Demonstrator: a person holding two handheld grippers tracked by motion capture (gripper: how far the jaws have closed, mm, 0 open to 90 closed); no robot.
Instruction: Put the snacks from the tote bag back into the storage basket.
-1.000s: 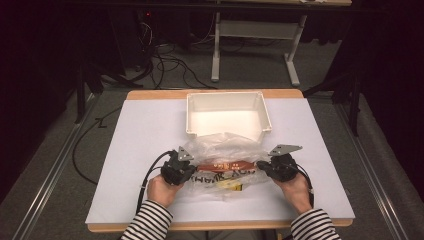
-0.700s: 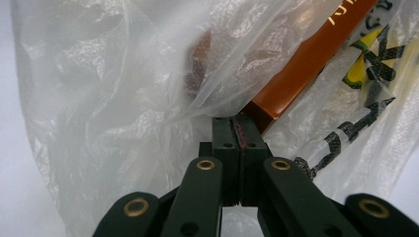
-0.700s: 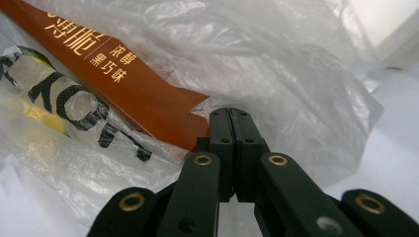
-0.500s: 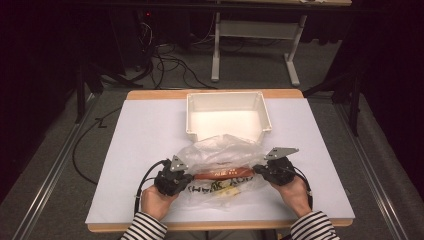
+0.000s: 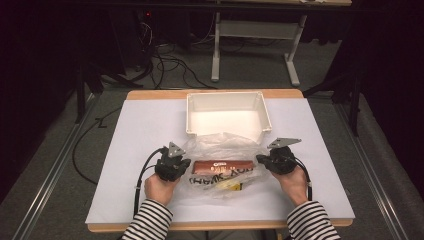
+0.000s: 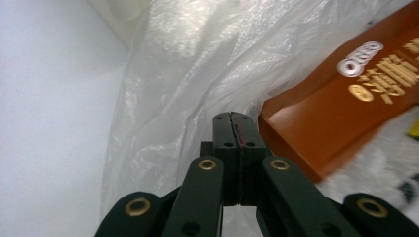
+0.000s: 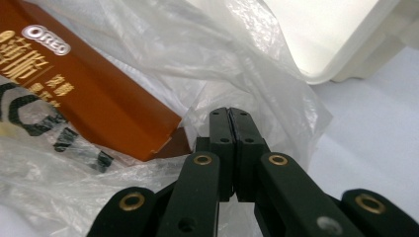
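Left claw (image 5: 182, 164) first: its jaws have just been closing the last little bit and now stand together, with a fold of the plastic bag (image 5: 220, 146) nipped between the tips. My left gripper view shows the film running right into the seam of that claw (image 6: 231, 116). Compared with a second ago this hand has drifted a touch outward, after dipping toward me half a second back.

Between my hands the bag now lies lower and wider on the white table (image 5: 125, 145) than it did a second ago, when it was bunched up higher. The brown biscuit box (image 5: 222, 164) inside it lies flat, its long side running from one claw toward the other, and reads more plainly through the film. Behind the bag, touching or just short of its far edge, the white tray (image 5: 226, 93) sits unmoved and empty.

My right claw (image 5: 260, 160) has hardly stirred. Its jaws are together too, pinching the bag's film just past the box's torn end (image 7: 168, 140).

I judge both ends of the bag are now secured and the slack is pulled out, so the bag is ready to be lifted or opened toward the tray.
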